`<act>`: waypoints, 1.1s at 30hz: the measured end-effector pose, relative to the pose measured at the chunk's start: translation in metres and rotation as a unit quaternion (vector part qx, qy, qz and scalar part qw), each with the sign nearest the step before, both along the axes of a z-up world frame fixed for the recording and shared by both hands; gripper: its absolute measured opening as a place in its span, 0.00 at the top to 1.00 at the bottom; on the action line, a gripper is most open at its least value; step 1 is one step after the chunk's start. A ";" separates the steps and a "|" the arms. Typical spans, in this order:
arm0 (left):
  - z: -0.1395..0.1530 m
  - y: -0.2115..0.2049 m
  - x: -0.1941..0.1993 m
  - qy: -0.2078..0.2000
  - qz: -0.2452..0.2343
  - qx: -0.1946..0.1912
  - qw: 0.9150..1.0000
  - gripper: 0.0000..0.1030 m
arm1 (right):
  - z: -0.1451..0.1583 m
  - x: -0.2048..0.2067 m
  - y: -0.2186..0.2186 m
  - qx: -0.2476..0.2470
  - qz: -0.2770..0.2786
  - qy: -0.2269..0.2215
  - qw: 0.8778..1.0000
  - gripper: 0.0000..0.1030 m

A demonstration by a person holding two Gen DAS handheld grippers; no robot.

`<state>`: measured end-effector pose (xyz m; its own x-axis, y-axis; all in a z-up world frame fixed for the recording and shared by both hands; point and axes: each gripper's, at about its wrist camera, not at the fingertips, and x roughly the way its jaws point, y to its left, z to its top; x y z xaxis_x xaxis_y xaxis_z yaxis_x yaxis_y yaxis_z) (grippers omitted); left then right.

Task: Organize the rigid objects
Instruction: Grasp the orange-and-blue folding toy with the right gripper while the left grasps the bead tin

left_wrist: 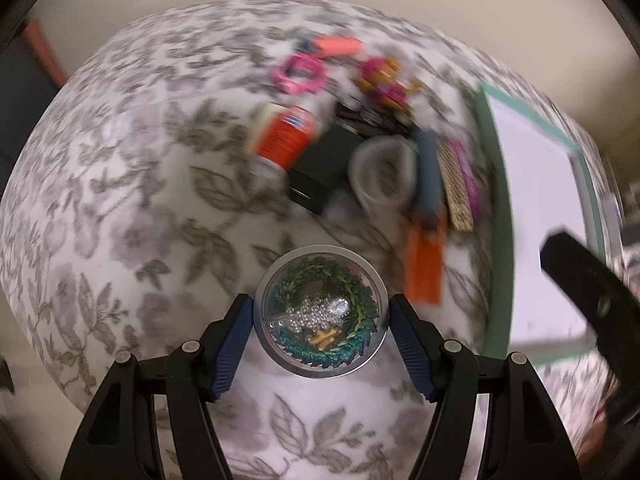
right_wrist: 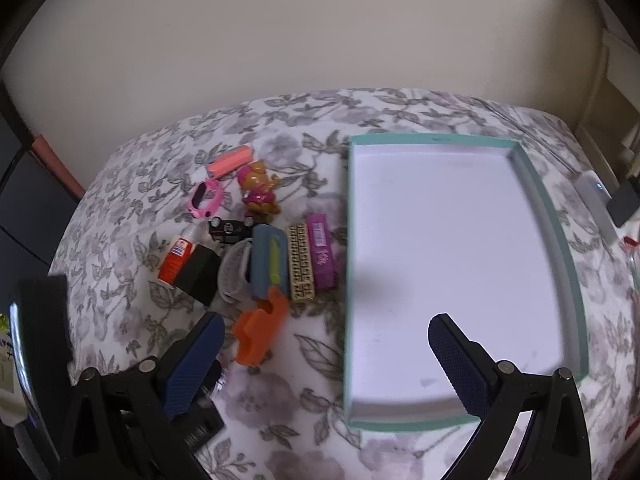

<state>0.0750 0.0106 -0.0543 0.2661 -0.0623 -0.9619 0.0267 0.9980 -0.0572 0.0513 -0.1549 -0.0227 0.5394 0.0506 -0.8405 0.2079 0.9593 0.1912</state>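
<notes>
My left gripper (left_wrist: pixel 321 312) is shut on a round clear-lidded tin (left_wrist: pixel 321 312) holding a green wreath and beads, lifted above the floral cloth. My right gripper (right_wrist: pixel 324 334) is open and empty, hovering over the near left edge of the teal-rimmed white tray (right_wrist: pixel 576 280), whose inside is bare. A pile of small objects lies left of the tray: orange glue bottle (right_wrist: pixel 175 261), black box (right_wrist: pixel 199 274), orange block (right_wrist: pixel 260 334), blue-grey case (right_wrist: pixel 271 264), purple bar (right_wrist: pixel 321 256), pink watch (right_wrist: pixel 206 200), toy dog (right_wrist: pixel 259 192).
The pile and tray (left_wrist: pixel 496 208) also show in the blurred left wrist view, with the right gripper's dark arm (left_wrist: pixel 588 280) over the tray. A wall stands behind the cloth-covered surface. A white device (right_wrist: pixel 596 208) lies right of the tray.
</notes>
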 end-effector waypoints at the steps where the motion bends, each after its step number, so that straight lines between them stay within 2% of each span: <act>1: 0.001 0.005 0.003 -0.002 0.012 0.000 1.000 0.31 | 0.000 0.003 0.003 0.000 0.004 -0.001 1.000 0.00; 4: -0.001 0.020 0.014 -0.006 0.052 0.007 0.999 0.31 | -0.002 0.010 0.008 -0.002 0.011 0.000 1.000 0.01; 7: 0.000 0.037 0.025 -0.005 0.089 -0.001 0.996 0.31 | -0.006 0.018 0.015 0.004 0.023 0.005 1.000 0.07; 10: 0.003 0.043 0.026 -0.006 0.116 0.006 0.993 0.31 | -0.012 0.024 0.021 0.005 0.032 0.014 0.999 0.16; 14: 0.010 0.048 0.031 -0.007 0.145 0.010 0.989 0.31 | -0.025 0.033 0.029 0.016 0.047 0.032 0.998 0.23; 18: 0.012 0.043 0.038 -0.006 0.154 0.014 0.988 0.31 | -0.036 0.042 0.032 0.029 0.052 0.046 0.997 0.34; 20: 0.009 0.038 0.041 0.002 0.157 0.013 0.988 0.31 | -0.041 0.045 0.032 0.037 0.051 0.052 0.997 0.45; 23: 0.002 0.033 0.046 0.016 0.160 0.014 0.987 0.31 | -0.047 0.051 0.033 0.048 0.052 0.060 0.996 0.51; 28: -0.011 0.031 0.057 0.032 0.174 0.016 0.984 0.31 | -0.060 0.061 0.036 0.051 0.051 0.076 0.994 0.58; 33: -0.018 0.032 0.060 0.034 0.181 0.026 0.983 0.32 | -0.063 0.069 0.040 0.042 0.061 0.068 0.995 0.59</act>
<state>0.1353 0.0422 -0.0721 0.1965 0.0732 -0.9778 -0.3318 0.9433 0.0040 0.1200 -0.1152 -0.0858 0.4071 0.1811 -0.8952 0.1202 0.9610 0.2491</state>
